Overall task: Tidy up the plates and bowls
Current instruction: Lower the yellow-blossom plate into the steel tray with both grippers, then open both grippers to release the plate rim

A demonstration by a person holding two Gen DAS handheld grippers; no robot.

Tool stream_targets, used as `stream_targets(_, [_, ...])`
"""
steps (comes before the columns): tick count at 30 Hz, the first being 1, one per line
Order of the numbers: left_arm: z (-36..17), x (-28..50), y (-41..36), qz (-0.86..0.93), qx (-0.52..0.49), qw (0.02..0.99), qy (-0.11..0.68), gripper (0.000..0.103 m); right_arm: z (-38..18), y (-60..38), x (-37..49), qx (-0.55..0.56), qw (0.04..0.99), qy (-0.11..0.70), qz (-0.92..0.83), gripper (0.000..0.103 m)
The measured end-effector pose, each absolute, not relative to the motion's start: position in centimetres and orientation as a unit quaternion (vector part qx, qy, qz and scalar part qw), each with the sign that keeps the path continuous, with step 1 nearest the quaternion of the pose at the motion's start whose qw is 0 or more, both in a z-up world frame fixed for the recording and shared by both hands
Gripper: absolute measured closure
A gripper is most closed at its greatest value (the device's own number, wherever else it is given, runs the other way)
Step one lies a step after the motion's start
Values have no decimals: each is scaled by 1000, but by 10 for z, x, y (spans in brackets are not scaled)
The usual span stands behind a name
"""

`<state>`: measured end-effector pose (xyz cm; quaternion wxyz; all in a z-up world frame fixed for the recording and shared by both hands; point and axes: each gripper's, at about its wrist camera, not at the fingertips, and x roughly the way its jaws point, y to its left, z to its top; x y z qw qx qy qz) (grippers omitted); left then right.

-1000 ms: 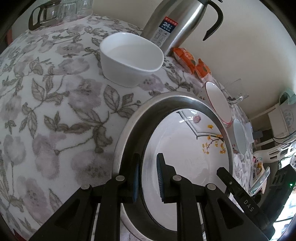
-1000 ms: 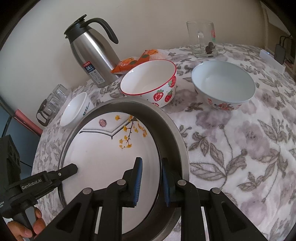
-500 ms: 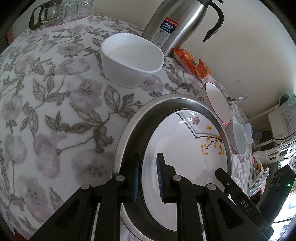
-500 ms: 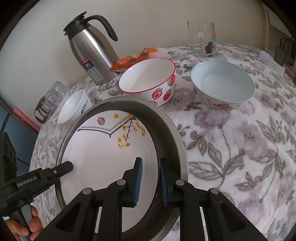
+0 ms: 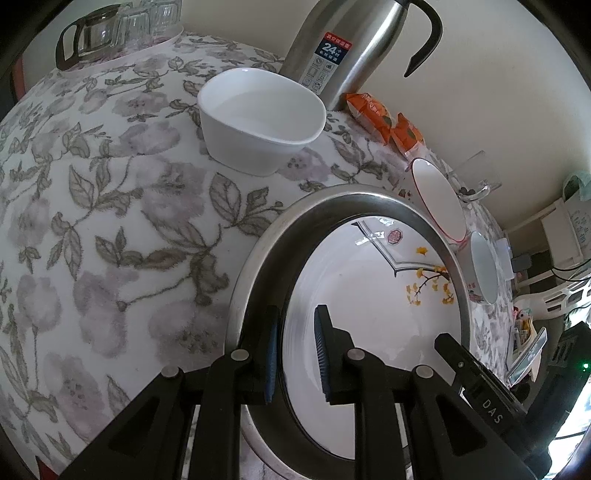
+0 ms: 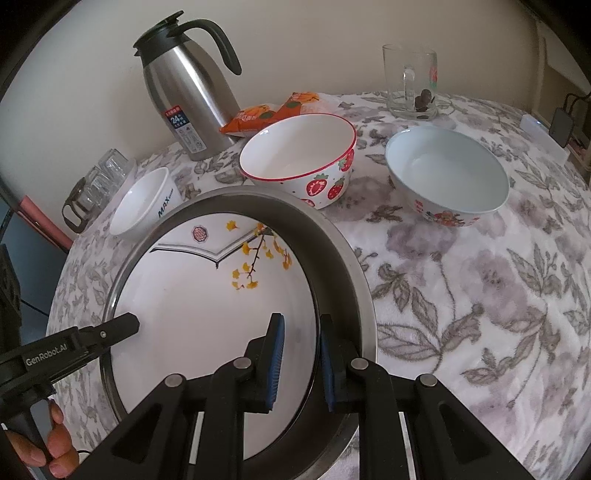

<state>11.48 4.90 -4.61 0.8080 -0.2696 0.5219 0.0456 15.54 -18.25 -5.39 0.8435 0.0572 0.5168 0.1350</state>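
A steel basin (image 5: 258,258) (image 6: 354,266) holds a white plate with yellow flowers (image 5: 369,295) (image 6: 207,295). My left gripper (image 5: 295,347) is shut on the basin's left rim. My right gripper (image 6: 301,354) is shut on its right rim, and its finger shows in the left wrist view. A small white bowl (image 5: 258,118) (image 6: 144,206) stands beyond the basin's left side. A strawberry bowl (image 6: 299,158) (image 5: 439,199) and a pale blue bowl (image 6: 447,177) (image 5: 484,269) stand beyond its right side.
A steel thermos jug (image 6: 188,92) (image 5: 351,48) stands at the back by the wall, with orange snack packets (image 6: 269,110) beside it. A glass mug (image 6: 410,81) is at the back right. Glass cups (image 5: 110,29) sit at the far left edge. Floral cloth (image 6: 480,295) covers the table.
The basin with the plate has shifted slightly toward the table's left side, with both grippers still holding its rim. The bowls have not moved.
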Motion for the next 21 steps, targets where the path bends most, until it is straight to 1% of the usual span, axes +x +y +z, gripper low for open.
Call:
stream_targets(7, [-49,118,52,44,-275,809,517,84,-54,-181,155,56,844,516,134,83])
stream_targets(11, [-49,118,51,46,-269,805,527,84,-53,-181,156,55,842,519,135,80])
stream_targets(12, [-49,118,51,47,-266,803,531,82,-53,-180,156,52,842,520,134,80])
stream_targets(16, [-45,118,45,40,-260,806,531,66,-52,-179,156,43,842,522,132,80])
stream_targets(19, [-31,117,41,43,-236,826,510,59,-45,-178,155,29,850,511,125,80])
stream_targets(20, [-27,116,40,43,-232,831,504,58,-43,-179,155,26,852,508,123,76])
stream_targets(21, [-23,116,40,41,-230,835,498,57,-41,-180,154,22,855,504,118,75])
